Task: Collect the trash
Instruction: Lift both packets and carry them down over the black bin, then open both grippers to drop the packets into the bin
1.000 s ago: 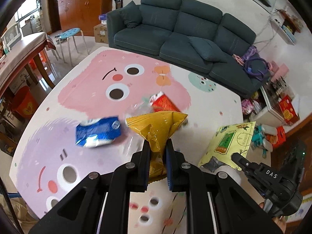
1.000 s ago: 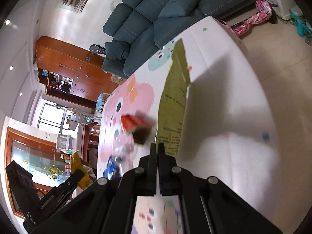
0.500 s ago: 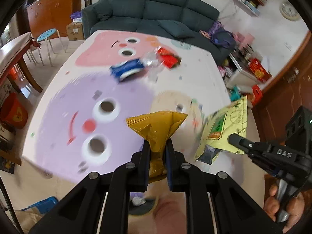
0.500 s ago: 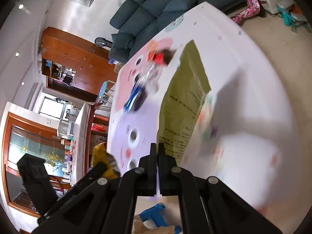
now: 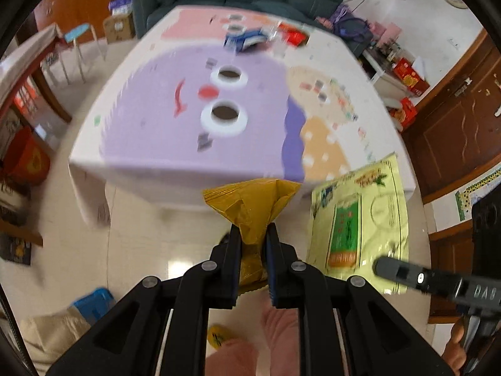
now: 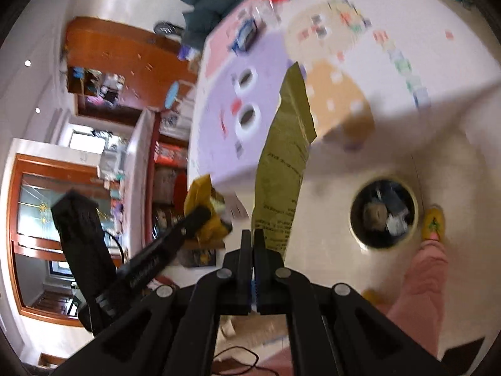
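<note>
Seen mid-collection, both wrappers clear of the table and held over the pale floor. Yellow wrapper [image 5: 250,203]: crinkled golden foil, pinched at its neck so the top flares into a fan above the black fingers [image 5: 235,250]. Left gripper [image 5: 253,235] clenched on it, jaws nearly together with only the bunched foil between them; same wrapper visible in the right view [image 6: 203,206], crumpled beside the left gripper's tip. Green bag [image 5: 360,222]: flat, pale yellow-green, printed with a green panel and an orange band, hanging broadside just right of the yellow wrapper. From the right view, same bag [image 6: 285,163] seen edge-on and from its olive, text-printed back, rising tall and narrow from the right gripper [image 6: 253,235]. Right gripper pinched fully closed on the bag's lower corner, jaws flush with no gap showing. Round bin [image 6: 383,216] on the floor to the right of the bag, dark inside, already holding what look like scraps of paper, though blur hides the detail. Left behind on the table [image 5: 94,163], at its far end: a blue packet [image 5: 244,39] and a red packet [image 5: 292,34], close together on the cartoon-printed cloth. Pink trouser leg [image 6: 422,279] and yellow slipper [image 6: 433,222] beside the bin.
</note>
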A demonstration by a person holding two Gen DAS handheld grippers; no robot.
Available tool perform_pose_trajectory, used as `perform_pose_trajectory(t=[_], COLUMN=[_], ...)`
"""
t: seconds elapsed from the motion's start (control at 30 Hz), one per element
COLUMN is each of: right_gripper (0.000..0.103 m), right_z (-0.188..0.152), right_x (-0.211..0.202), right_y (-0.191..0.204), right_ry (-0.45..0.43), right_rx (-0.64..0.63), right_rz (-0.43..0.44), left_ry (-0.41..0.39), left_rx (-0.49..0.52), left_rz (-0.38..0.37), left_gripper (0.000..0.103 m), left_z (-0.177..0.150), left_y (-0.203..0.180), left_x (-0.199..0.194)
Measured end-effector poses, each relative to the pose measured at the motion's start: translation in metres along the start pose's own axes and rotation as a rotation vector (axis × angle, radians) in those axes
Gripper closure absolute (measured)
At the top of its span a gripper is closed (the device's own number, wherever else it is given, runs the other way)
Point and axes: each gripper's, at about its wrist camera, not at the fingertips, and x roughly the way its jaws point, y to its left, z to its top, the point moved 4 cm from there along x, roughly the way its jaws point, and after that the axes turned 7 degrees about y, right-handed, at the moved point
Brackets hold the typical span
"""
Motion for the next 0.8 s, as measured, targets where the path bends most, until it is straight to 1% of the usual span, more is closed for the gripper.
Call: perform_pose_trajectory(t=[0.17, 0.3, 0.43, 0.57, 0.73, 0.8], right_gripper=[0.102, 0.102, 0.102, 0.102, 0.102, 0.102], right_z=[-0.030, -0.036, -0.029, -0.019, -0.005, 0.000], right_x=[0.032, 0.069, 0.125, 0.177, 0.235, 0.253], right_y=[-0.036, -0.081, -0.145, -0.202, -0.271, -0.293], right_ry=[0.094, 0.169, 0.254, 0.306, 0.373, 0.393], right_rx=[0.077, 0.151, 0.218, 0.267, 0.323, 0.326], right_rz=[-0.030, -0.047, -0.095, -0.141, -0.199, -0.242], left_ry=[0.072, 0.116, 0.171, 0.217, 0.278, 0.296], left_rx=[-0.006, 0.005, -0.003, -0.025, -0.031, -0.029], left_rz=[0.016, 0.028, 0.027, 0.017, 0.038, 0.049], left_gripper=[0.091, 0.091, 0.091, 0.090, 0.089, 0.087], left_z=[-0.030, -0.046, -0.058, -0.064, -0.068, -0.069], left_y=[0.002, -0.003, -0.002, 0.003, 0.008, 0.008], left_x=[0.038, 0.083, 0.150, 0.219, 0.304, 0.330])
